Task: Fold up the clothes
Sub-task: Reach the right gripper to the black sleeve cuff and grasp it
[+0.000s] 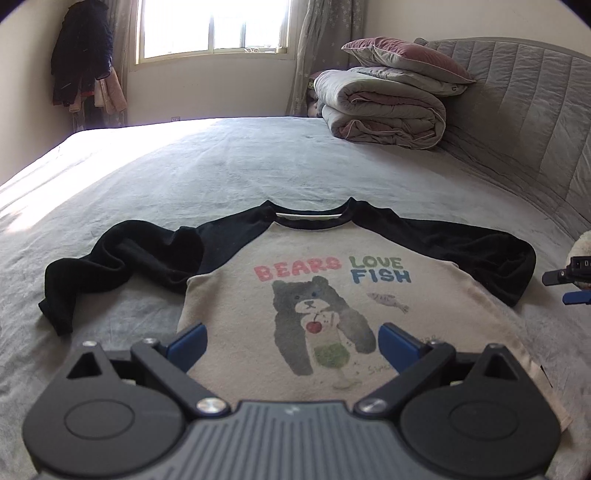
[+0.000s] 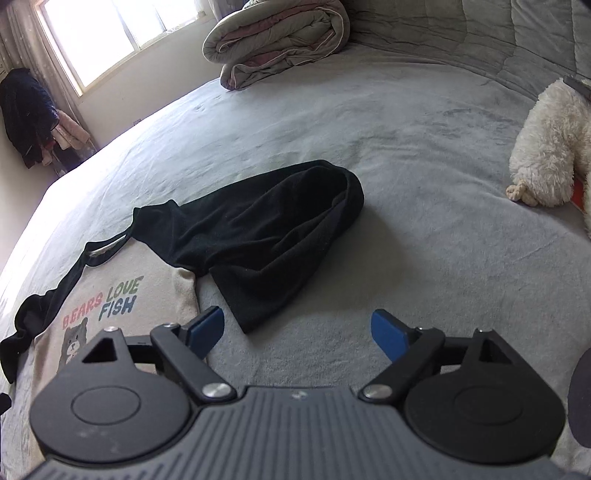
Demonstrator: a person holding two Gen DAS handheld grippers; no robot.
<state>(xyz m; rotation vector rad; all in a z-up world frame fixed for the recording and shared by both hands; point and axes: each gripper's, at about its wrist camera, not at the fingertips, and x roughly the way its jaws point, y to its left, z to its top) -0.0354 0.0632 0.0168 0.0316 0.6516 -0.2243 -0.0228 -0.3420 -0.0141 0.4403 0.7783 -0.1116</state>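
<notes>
Left hand-held gripper (image 1: pixel 291 341) agape over shirt (image 1: pixel 332 291) on grey bed (image 1: pixel 258 166), window (image 1: pixel 210 26) beyond

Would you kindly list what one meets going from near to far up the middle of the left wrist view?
Left gripper, jaws open → bear print on the shirt → "BEARS LOVE FISH" lettering → black neckline → bare grey bedspread → window.
</notes>
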